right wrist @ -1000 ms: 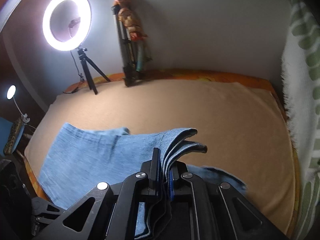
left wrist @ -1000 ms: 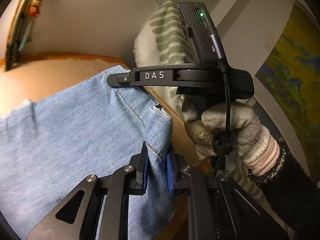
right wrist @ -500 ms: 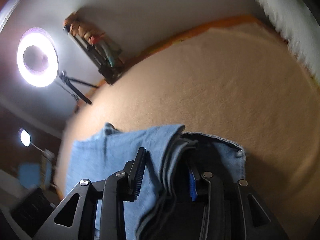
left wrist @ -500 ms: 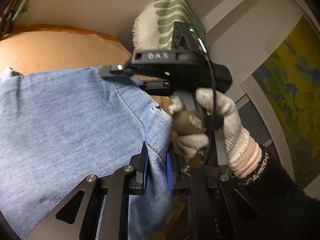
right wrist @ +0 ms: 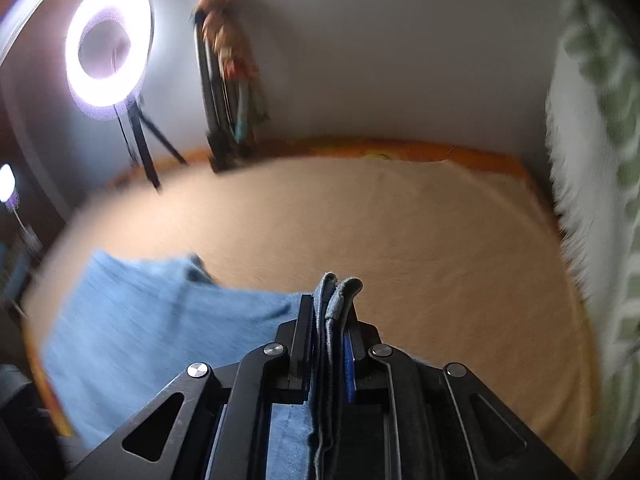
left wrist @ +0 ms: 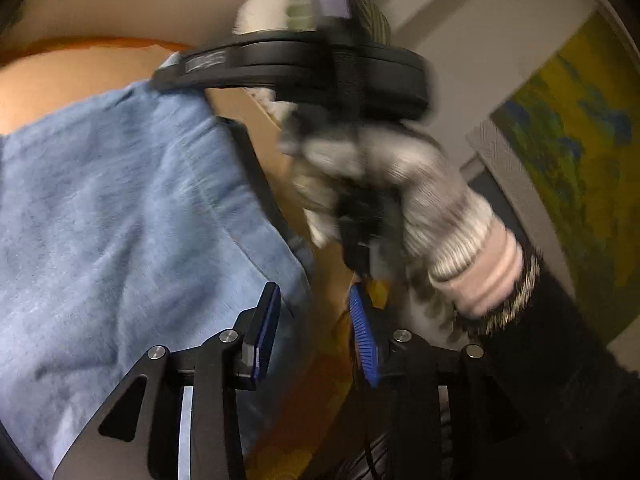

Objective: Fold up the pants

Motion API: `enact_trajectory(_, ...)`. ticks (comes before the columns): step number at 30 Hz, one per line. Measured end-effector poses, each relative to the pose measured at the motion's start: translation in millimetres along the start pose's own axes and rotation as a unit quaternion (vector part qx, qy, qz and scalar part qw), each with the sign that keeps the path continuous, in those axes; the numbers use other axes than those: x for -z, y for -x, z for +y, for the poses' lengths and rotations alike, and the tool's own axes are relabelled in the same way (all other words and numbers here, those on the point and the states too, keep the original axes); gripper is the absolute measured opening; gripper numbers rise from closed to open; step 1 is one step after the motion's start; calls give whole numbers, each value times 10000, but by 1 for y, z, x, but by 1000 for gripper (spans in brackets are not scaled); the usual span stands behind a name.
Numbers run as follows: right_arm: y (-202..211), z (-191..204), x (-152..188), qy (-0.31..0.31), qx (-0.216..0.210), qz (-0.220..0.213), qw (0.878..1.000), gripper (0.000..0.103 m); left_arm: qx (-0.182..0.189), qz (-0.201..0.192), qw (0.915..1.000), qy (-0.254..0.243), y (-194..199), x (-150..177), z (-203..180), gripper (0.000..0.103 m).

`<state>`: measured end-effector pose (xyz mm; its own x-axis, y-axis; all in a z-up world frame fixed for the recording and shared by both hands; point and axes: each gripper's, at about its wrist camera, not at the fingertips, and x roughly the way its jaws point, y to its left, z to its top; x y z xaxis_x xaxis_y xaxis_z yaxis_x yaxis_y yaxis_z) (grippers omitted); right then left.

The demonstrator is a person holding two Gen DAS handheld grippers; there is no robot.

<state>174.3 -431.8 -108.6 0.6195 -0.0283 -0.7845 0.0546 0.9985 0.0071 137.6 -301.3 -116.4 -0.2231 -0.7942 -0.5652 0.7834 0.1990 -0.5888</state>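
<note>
Light blue pants [left wrist: 120, 208] lie spread on a tan bed [left wrist: 60, 80]. My left gripper [left wrist: 314, 336] sits at their right edge with its jaws opening. The denim edge lies against the left pad [left wrist: 264, 332], and neither pad presses it. In the same view a gloved hand [left wrist: 400, 184] holds the right gripper's black body [left wrist: 304, 64] just above the pants' far edge. In the right wrist view, my right gripper [right wrist: 326, 328] is closing on a bunched stack of denim layers [right wrist: 332, 300] that stands up between the pads. The rest of the pants [right wrist: 160, 312] spreads left.
A ring light on a tripod [right wrist: 108, 40] and a folded stand [right wrist: 228, 80] stand at the bed's far edge. A small lamp [right wrist: 6, 184] glows at far left. A white and green patterned cloth [right wrist: 592, 160] lines the right side. A yellow and blue painting [left wrist: 572, 128] hangs behind.
My left gripper has opened and let go of the denim edge. The right gripper opened briefly while its view swung, and now it grips the folded layers again.
</note>
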Motion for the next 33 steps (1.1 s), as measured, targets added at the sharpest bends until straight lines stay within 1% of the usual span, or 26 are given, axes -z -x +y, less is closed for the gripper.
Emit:
enact_trajectory(1, -2, 0, 0, 53, 124, 93, 9999, 13, -75, -3, 9999, -121, 4, 1, -4, 34)
enact_trajectory(3, -1, -9, 1, -102, 214, 145, 9996, 25, -248, -47, 9995, -213, 16, 3, -6, 34)
enact_trajectory(5, 6, -17, 2, -285, 204, 120, 9993, 27, -426, -135, 9988, -194, 31, 3, -4, 34)
enact_trajectory(6, 11, -20, 4, -308, 315, 135, 9989, 31, -573, -217, 9980, -152, 45, 5, 0, 34)
enact_trajectory(7, 17, -21, 5, -293, 460, 144, 9984, 32, -676, -275, 9972, -132, 54, 6, 4, 34)
enact_trajectory(9, 28, -23, 6, -317, 421, 72, 9986, 34, -1012, -397, 9940, -151, 76, 13, 9, 34)
enact_trajectory(10, 35, -22, 6, -363, 383, 31, 9986, 35, -1268, -483, 9906, -148, 92, 18, 14, 34)
enact_trajectory(14, 61, -9, 7, -450, 145, -183, 9987, 40, -1858, -785, 9794, 90, 139, 35, 32, 35)
enact_trajectory(16, 67, 4, 6, -423, -9, -222, 9989, 42, -2181, -938, 9713, 148, 162, 44, 37, 36)
enact_trajectory(18, 73, 18, 8, -447, -209, -261, 9984, 49, -2436, -1068, 9638, 213, 185, 57, 46, 48)
enact_trajectory(20, 75, 38, 8, -413, -452, -270, 9978, 50, -2702, -1246, 9538, 428, 210, 71, 58, 49)
enact_trajectory(22, 77, 60, 9, -320, -630, -308, 9970, 50, -2885, -1364, 9455, 653, 226, 78, 70, 49)
enact_trajectory(23, 76, 69, 9, -298, -730, -309, 9964, 50, -3001, -1430, 9398, 790, 236, 83, 77, 49)
enact_trajectory(24, 76, 79, 9, -275, -841, -306, 9956, 50, -3084, -1481, 9352, 919, 244, 90, 84, 51)
enact_trajectory(25, 75, 90, 9, -248, -957, -309, 9946, 50, -3119, -1522, 9321, 1039, 248, 97, 87, 53)
enact_trajectory(27, 74, 115, 8, -167, -1188, -326, 9922, 54, -3115, -1580, 9277, 1315, 259, 109, 96, 59)
enact_trajectory(29, 70, 139, 6, -68, -1419, -296, 9894, 56, -3247, -1569, 9186, 1617, 266, 122, 111, 59)
enact_trajectory(32, 61, 177, 4, 43, -1783, -191, 9838, 57, -3214, -1505, 9108, 2108, 276, 142, 133, 59)
enact_trajectory(33, 57, 190, 3, 103, -1870, -157, 9822, 58, -3208, -1491, 9090, 2205, 279, 146, 138, 60)
